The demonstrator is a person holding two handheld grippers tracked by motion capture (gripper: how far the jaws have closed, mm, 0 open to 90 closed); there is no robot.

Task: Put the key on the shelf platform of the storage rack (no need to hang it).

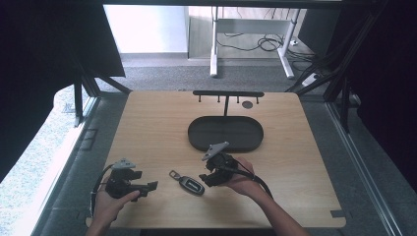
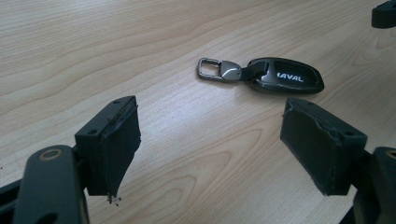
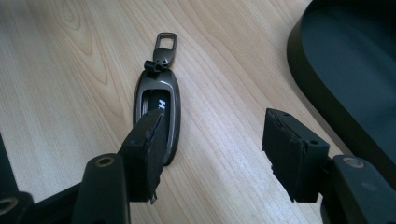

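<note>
Wooden table (image 1: 147, 128), key fob (image 2: 273, 74) lettered in left gripper view — both grippers' fingers wide, empty.

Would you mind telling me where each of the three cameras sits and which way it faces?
High view: above the person's side, looking forward and down on the table; both forearms, left gripper, right gripper.
Left gripper view: rides that gripper, looks along its open jaws at the key fob.
Right gripper view: rides that gripper, faces the fob and black tray; open jaws.
Shared: all three show the key fob.
</note>
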